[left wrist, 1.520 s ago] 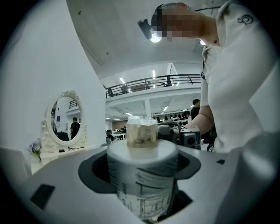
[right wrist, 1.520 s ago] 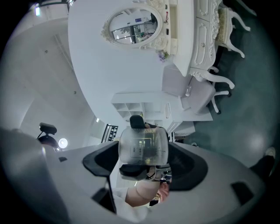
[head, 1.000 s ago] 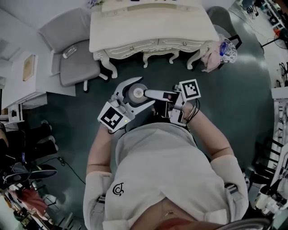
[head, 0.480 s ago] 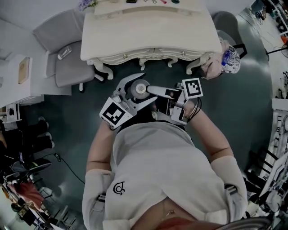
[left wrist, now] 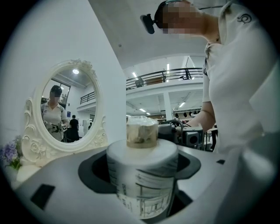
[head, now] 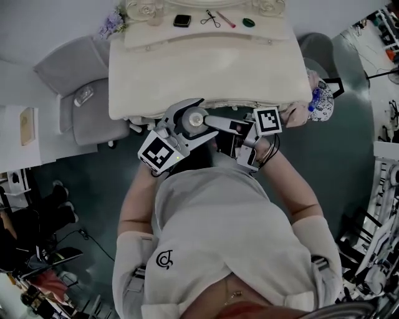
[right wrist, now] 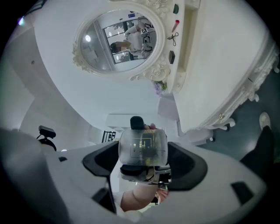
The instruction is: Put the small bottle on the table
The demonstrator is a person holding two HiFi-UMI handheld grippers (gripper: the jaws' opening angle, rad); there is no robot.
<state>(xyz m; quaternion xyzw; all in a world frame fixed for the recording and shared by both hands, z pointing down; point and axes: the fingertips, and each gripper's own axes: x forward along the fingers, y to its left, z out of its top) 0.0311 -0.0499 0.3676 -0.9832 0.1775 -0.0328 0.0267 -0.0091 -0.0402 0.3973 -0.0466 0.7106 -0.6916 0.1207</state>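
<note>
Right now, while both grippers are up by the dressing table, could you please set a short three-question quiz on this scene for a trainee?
1. Multiple choice: what is the left gripper shut on?
A) a pair of pliers
B) the body of the small bottle
C) nothing

2. True or false: the right gripper is wide open and well clear of the bottle's cap.

3. Fill in: on the back shelf of the dressing table, the ____ lie between the small black object and the red stick.

Key
1. B
2. False: it is shut on the cap.
3. scissors
</note>
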